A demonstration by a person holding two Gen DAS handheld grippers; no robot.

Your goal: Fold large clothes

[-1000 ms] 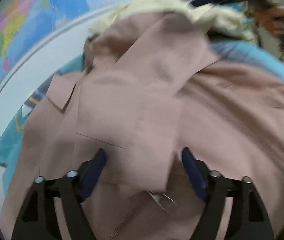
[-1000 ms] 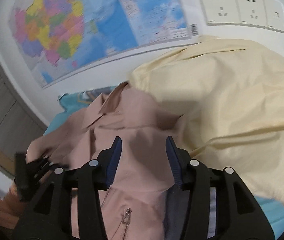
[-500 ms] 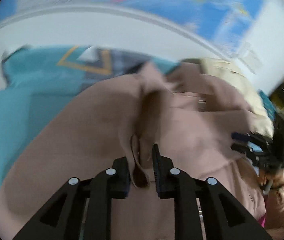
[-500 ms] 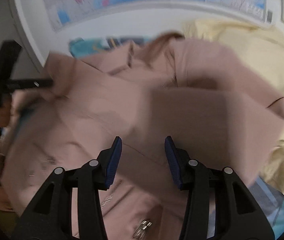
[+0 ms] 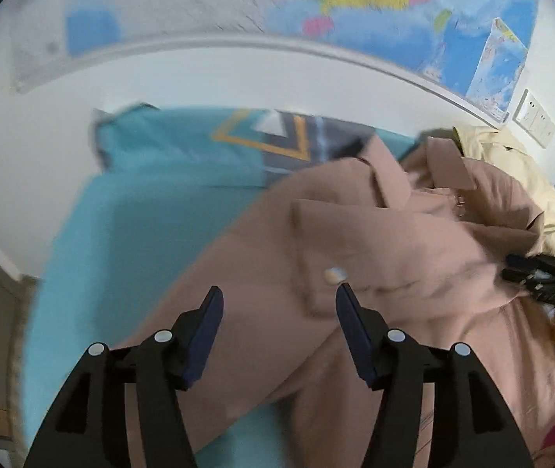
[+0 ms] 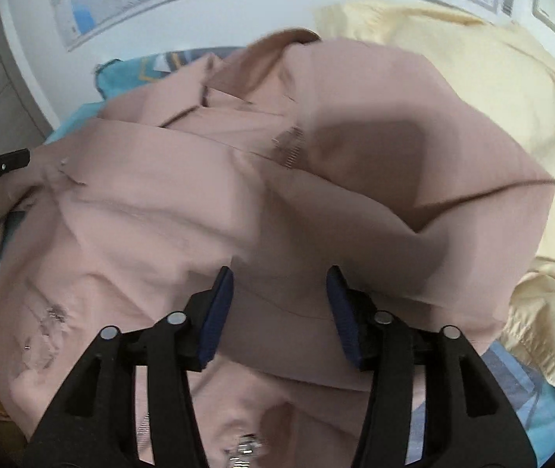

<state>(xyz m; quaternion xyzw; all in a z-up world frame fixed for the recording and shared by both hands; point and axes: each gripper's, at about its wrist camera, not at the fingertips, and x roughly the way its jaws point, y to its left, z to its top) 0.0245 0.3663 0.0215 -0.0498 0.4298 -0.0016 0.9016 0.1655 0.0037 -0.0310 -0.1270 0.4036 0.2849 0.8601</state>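
Pink jacket [image 5: 394, 265] sprawls across the teal bed cover [image 5: 152, 210], snap button showing only here. Left claw [image 5: 279, 296] spread apart, empty. Right view alone shows its zipper [image 6: 291, 146]; right claw [image 6: 279, 277] apart above it, cream garment [image 6: 511, 89] alongside.

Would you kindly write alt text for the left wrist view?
Open left tongs hover over a crumpled pink jacket on a teal sheet. The right tongs show at the far right edge, with a cream garment and a wall map behind.
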